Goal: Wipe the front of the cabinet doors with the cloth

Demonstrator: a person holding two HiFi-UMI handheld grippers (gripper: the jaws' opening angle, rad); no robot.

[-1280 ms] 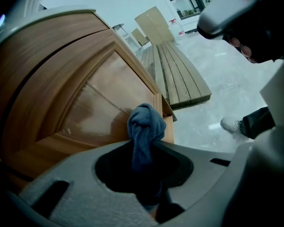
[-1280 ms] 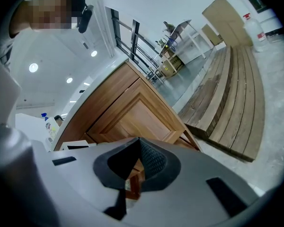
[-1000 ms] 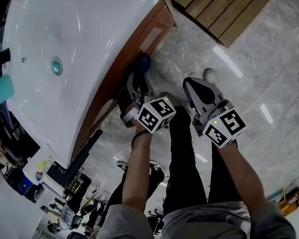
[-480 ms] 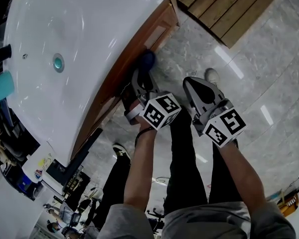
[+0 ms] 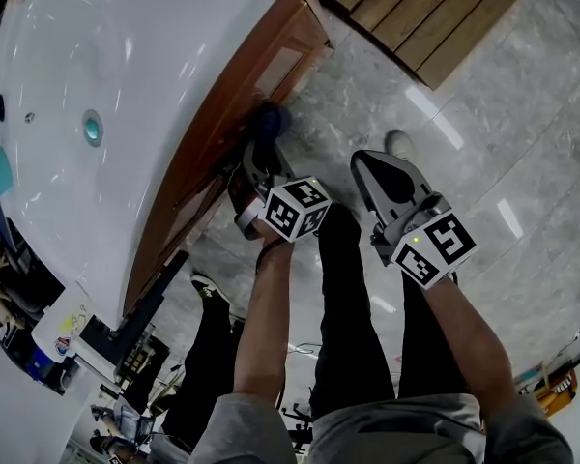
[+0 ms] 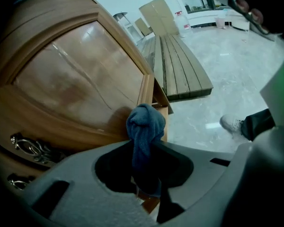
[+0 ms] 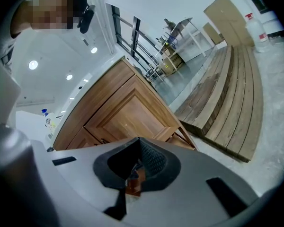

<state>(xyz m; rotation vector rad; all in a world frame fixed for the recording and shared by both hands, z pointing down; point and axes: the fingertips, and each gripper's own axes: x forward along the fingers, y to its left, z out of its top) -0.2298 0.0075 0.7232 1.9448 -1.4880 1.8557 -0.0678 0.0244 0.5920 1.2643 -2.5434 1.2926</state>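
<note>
My left gripper (image 5: pixel 254 162) (image 6: pixel 144 148) is shut on a bunched blue cloth (image 6: pixel 145 126) (image 5: pixel 268 121). The cloth's rounded end presses against the lower right corner of the brown wooden cabinet door (image 6: pixel 80 91) (image 5: pixel 234 104) under the white sink. In the right gripper view the same door (image 7: pixel 128 115) shows ahead to the left. My right gripper (image 5: pixel 372 172) (image 7: pixel 137 167) hangs over the floor to the right of the left one, away from the cabinet. Its jaws stand together with nothing between them.
A white basin top (image 5: pixel 106 95) overhangs the cabinet. Ornate metal handles (image 6: pixel 31 148) sit at the door's left. A slatted wooden platform (image 5: pixel 425 17) (image 7: pixel 227 103) lies on the grey marble floor (image 5: pixel 483 143). The person's legs and a white shoe (image 6: pixel 233 123) are below the grippers.
The left gripper with the cloth has shifted slightly left along the door front. The right gripper has stayed about where it was. The head view has tilted a little.
</note>
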